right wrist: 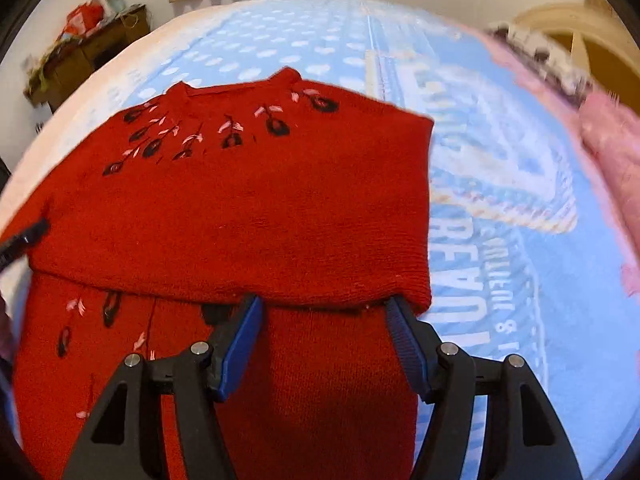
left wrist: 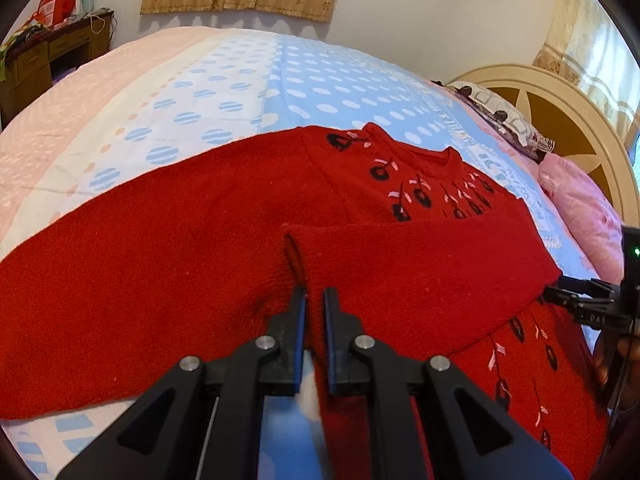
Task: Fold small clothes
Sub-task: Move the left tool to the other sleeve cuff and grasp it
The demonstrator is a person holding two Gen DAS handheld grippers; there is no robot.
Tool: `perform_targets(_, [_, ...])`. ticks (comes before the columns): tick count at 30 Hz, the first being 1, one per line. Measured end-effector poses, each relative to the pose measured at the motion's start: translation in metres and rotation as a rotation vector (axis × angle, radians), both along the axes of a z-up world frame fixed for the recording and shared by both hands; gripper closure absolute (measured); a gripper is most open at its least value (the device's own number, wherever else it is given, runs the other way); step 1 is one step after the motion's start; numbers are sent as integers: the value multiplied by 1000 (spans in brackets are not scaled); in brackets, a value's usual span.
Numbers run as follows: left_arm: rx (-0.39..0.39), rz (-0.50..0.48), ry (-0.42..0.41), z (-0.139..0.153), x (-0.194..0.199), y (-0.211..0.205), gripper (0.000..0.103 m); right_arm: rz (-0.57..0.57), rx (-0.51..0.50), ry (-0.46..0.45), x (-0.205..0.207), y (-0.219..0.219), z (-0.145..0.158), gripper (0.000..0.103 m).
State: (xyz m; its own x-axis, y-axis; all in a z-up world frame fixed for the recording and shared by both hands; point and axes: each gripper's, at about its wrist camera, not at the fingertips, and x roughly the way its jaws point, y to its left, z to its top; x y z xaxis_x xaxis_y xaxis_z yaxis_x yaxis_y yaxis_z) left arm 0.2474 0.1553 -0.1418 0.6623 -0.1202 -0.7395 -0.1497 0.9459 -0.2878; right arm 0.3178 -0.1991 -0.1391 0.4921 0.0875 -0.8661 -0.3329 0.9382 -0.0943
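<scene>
Our left gripper [left wrist: 315,298] points steeply down, its blue pads only a narrow slit apart with nothing clamped that we can see. Our right gripper [right wrist: 324,312] also tilts down, jaws spread wide and not squeezing anything. From the left wrist view it pokes in at the right edge.

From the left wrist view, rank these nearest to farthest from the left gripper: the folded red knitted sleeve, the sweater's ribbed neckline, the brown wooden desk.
1. The folded red knitted sleeve, just beyond the left gripper, slightly right.
2. The sweater's ribbed neckline, farther up the bed, right of centre.
3. The brown wooden desk, against the far wall at upper left.
</scene>
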Motion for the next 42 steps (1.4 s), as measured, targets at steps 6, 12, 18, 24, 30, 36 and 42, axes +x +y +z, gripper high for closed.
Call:
perform_targets(6, [22,8,-12,4,-2,-4,86,76,-1,-61,-17,35,18,38])
perform_targets(12, [82,39,-54,19,-26,-4,48,96,-62,-43,-17,64,-4,35])
perform_targets(18, [146,49,-75,26,-54,5,40,190,6,-38,-29,98,1,34])
perform_targets(24, [268,91,-58,36,-101,31,40,257,-20,-33,-45,118,-6,34])
perform_targets(30, [352,231,-34,49,-151,88,40,320,-14,-91,-84,122,16,34])
perform_targets(36, [345,427,15,48,-181,156,40,368,17,-103,-126,123,28,34])
perform_targets(42, [245,544,8,38,-194,207,40,440,5,-117,-165,132,27,34])
